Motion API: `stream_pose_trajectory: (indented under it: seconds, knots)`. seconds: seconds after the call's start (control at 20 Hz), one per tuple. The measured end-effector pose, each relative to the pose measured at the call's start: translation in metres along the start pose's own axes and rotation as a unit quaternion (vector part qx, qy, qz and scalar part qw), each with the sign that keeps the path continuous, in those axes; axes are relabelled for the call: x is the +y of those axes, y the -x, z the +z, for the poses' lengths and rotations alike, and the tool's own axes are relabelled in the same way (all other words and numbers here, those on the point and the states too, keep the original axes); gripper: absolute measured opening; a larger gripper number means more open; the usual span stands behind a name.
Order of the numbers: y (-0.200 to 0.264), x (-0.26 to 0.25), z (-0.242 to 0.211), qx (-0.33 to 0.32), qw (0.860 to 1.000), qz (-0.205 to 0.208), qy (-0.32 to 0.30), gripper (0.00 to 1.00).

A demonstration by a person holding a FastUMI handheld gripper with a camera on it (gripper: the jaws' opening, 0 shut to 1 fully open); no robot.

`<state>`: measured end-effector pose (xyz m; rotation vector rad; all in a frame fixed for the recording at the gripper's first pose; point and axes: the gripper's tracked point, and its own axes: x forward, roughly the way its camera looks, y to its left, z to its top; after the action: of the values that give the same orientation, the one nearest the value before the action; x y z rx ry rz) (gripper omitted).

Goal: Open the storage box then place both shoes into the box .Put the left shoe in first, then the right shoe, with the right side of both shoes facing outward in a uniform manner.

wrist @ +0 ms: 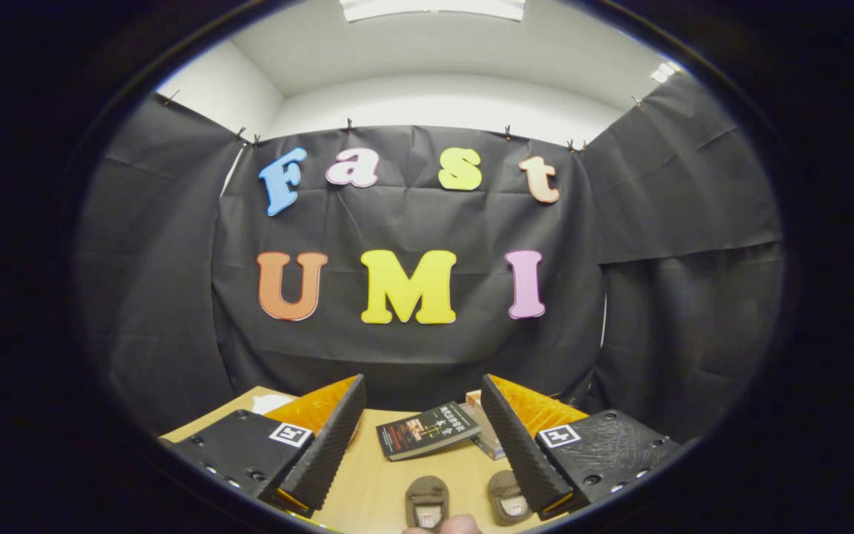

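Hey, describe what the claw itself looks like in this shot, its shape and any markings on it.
The claw has two wedge-shaped fingers whose inner faces are ribbed with a fine diamond texture. Each finger sits on a flat block studded with small round screw holes. Both blocks carry a square black-and-white tag, one per side. No cables or sleeve can be seen.

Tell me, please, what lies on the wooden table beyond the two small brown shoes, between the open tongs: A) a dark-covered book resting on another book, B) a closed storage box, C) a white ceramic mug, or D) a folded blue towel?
A: a dark-covered book lies flat on the light wooden table, overlapping a second book, beyond the two small brown shoes, with the tongs open and holding nothing.
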<state>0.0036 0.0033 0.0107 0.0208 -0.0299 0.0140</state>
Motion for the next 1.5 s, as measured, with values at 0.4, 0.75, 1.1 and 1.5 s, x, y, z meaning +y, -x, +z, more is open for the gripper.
stream_pose_trajectory:
  seconds: [0.4, 0.75, 1.1, 1.5]
  knots:
    - [-0.004, 0.002, -0.007, 0.016, 1.0, 0.008, -0.009, 0.95]
    - [-0.011, 0.031, -0.043, 0.063, 0.995, 0.074, -0.039, 0.95]
    - [-0.023, 0.092, -0.12, 0.14, 0.972, 0.175, -0.074, 0.95]
    - [-0.022, 0.159, -0.22, 0.229, 0.928, 0.273, -0.11, 0.96]
